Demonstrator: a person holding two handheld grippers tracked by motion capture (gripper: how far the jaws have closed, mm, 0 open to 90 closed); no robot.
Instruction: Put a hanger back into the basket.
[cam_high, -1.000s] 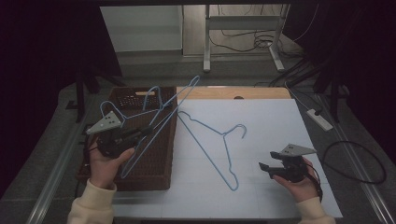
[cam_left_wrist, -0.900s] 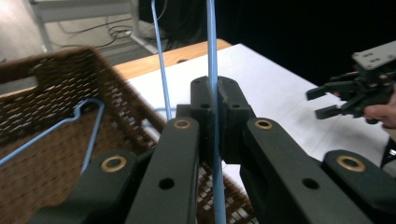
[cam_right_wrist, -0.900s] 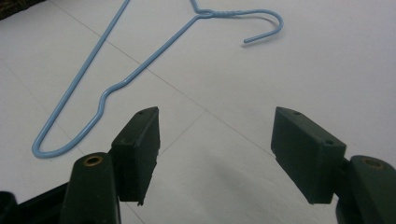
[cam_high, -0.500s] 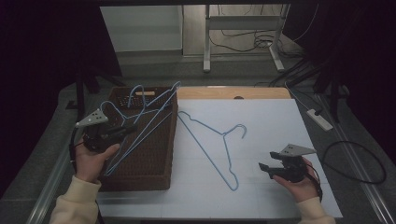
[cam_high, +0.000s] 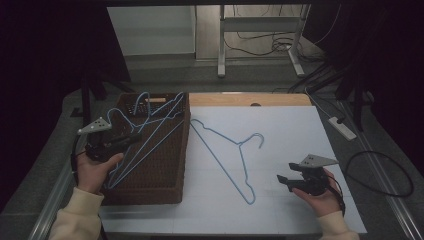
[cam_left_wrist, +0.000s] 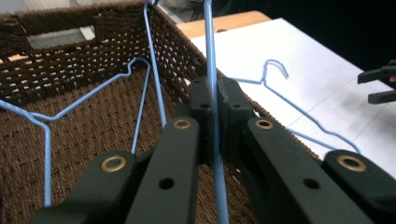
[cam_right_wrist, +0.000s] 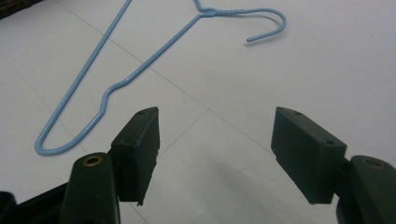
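Observation:
My left gripper (cam_high: 134, 139) is shut on the wire of a blue hanger (cam_high: 150, 131), held tilted over the brown woven basket (cam_high: 170, 165) at the table's left. In the left gripper view the jaws (cam_left_wrist: 215, 100) pinch that wire (cam_left_wrist: 208, 51), and another blue hanger (cam_left_wrist: 79, 108) lies inside the basket (cam_left_wrist: 56, 70). A third blue hanger (cam_high: 227, 150) lies flat on the white tabletop, hook to the right. My right gripper (cam_high: 281, 181) rests open at the front right. Its own view shows the open jaws (cam_right_wrist: 215, 154) with nothing between them, a little short of that hanger (cam_right_wrist: 140, 70).
A wooden strip (cam_high: 250, 99) runs along the table's back edge. A white power strip (cam_high: 342, 127) and a looped black cable (cam_high: 382, 175) lie to the right of the table. Bare white surface (cam_high: 295, 135) lies between the flat hanger and the right edge.
My left gripper has carried its hanger to the left and lower, so it now hangs over the basket. The right gripper and the flat hanger have stayed put.

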